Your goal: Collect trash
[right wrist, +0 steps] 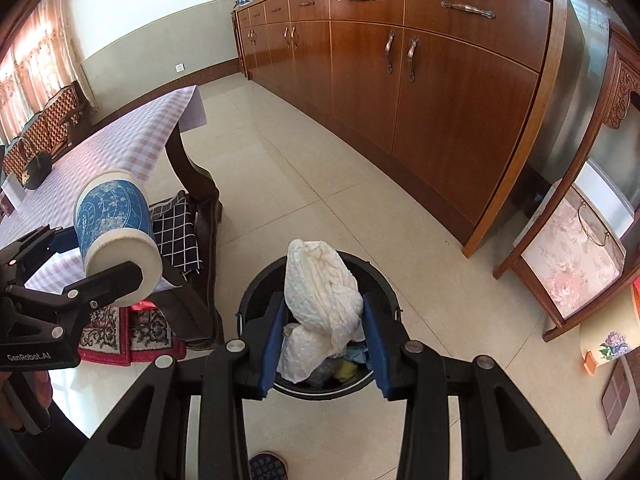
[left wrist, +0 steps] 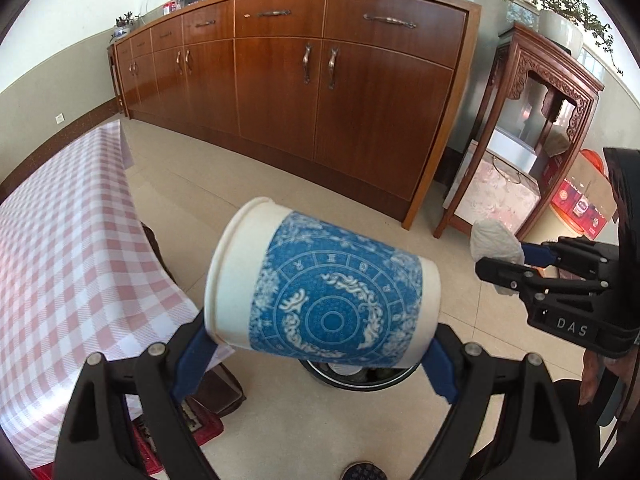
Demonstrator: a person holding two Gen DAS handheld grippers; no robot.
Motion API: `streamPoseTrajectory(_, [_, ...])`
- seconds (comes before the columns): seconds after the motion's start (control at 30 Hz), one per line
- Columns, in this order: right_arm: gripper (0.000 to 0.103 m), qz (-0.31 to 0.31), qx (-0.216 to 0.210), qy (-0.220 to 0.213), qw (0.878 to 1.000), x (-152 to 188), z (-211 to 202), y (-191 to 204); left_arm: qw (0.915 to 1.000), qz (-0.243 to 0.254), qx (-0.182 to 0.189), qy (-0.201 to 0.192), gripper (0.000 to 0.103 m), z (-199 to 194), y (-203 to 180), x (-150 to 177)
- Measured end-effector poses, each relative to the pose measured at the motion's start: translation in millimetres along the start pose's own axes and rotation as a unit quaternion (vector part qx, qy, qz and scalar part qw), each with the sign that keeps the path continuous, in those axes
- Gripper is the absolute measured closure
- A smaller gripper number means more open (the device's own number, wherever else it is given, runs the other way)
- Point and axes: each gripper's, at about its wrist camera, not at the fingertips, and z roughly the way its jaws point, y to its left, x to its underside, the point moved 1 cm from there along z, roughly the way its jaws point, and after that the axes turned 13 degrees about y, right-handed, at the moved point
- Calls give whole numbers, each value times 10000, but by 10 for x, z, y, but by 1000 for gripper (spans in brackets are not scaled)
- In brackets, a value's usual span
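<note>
Paper cup, blue-printed, is lying sideways, clamped in the wide-spread left gripper; the narrower right gripper is pinching a crumpled white tissue over the black bin holding trash.

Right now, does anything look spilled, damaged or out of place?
Nothing stands out. The left gripper holds a paper cup on its side, the right gripper a crumpled tissue, both over the bin. No spill shows on the floor.
</note>
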Motion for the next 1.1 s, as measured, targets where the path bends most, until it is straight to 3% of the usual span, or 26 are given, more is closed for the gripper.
streamPoseTrajectory(0.27, [63,-169,-107,537,9984,52,519,-217,9985,163,100,506,14,497,-201,-55])
streamPoseTrajectory(0.63, [61,-1033,-215,1352,9852,84,1457,-248,9901,205,298,1359,13,1290,-274,-44])
streamPoseTrajectory(0.67, [45,-1138,-146,1378,9838,92,1542,-228,9903,199,284,1343,11,1345,-269,-51])
streamPoseTrajectory(0.7, [12,-1208,12,1320,9839,104,1624,-235,9903,205,302,1344,8,1400,-258,-61])
streamPoseTrajectory(0.73, [0,-1264,113,1267,9838,125,1695,-254,9895,176,336,1397,6,1457,-242,-65])
streamPoseTrajectory(0.83, [0,-1163,234,1576,9803,178,1868,-352,9894,17,162,1446,5,1506,-144,-68])
streamPoseTrajectory(1.1, [0,-618,340,1219,9900,149,1599,-525,9953,-68,-322,913,4,1206,-211,-56])
